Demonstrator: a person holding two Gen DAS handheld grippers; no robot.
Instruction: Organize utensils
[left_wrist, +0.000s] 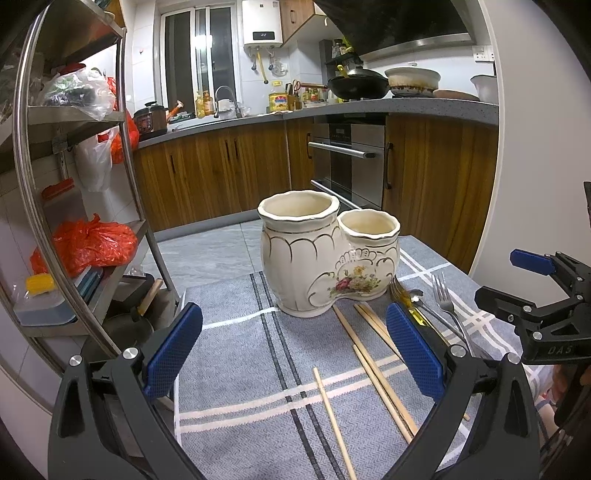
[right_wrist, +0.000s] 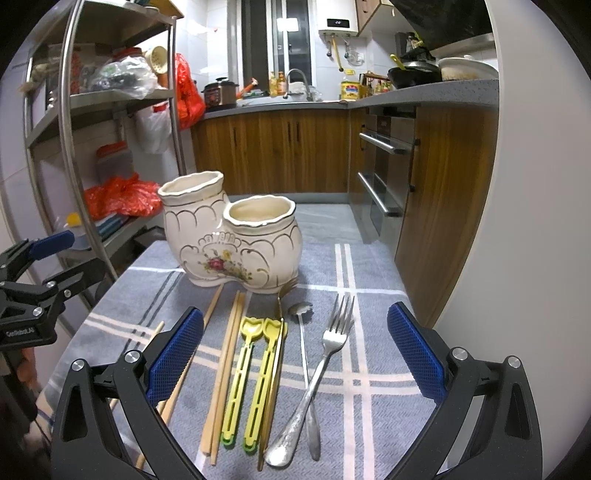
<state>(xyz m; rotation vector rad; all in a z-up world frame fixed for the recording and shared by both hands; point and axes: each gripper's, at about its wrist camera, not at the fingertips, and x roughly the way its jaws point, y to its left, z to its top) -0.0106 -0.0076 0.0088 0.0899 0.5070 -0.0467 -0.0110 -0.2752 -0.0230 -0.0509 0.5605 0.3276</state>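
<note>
The right tool (right_wrist: 295, 354) hovers low over the table with its blue-padded fingers (right_wrist: 415, 352) spread wide apart and nothing between them; the left tool (left_wrist: 293, 349) is likewise spread wide and empty, poised above the grey plaid cloth (left_wrist: 236, 350) that covers the table. Each tool shows at the edge of the other's view, the left one to the left of the utensils and the right one to their right. Straight ahead of the right tool, the utensils lie side by side on the cloth, pointing toward the holder: a silver fork (right_wrist: 325, 363) furthest right, its handle crossing over that of a small silver spoon (right_wrist: 304, 354); then a slim gold fork (right_wrist: 279, 354), whose tines nearly touch the holder's base; then a pair of yellow plastic scoop-tipped utensils (right_wrist: 253, 384); then wooden chopsticks (right_wrist: 225, 369), with more lying looser toward the left, one passing under the right tool's left finger. Beyond them, at the far end of the cloth, stands the cream ceramic utensil holder (right_wrist: 229, 242), upright, with gold trim and a painted flower spray, formed as two joined pots: a taller one on the left and a shorter one on the right. Both openings look empty. To the left of the table rises a steel shelf rack (right_wrist: 74, 147) loaded with red bags (left_wrist: 92, 243).
</note>
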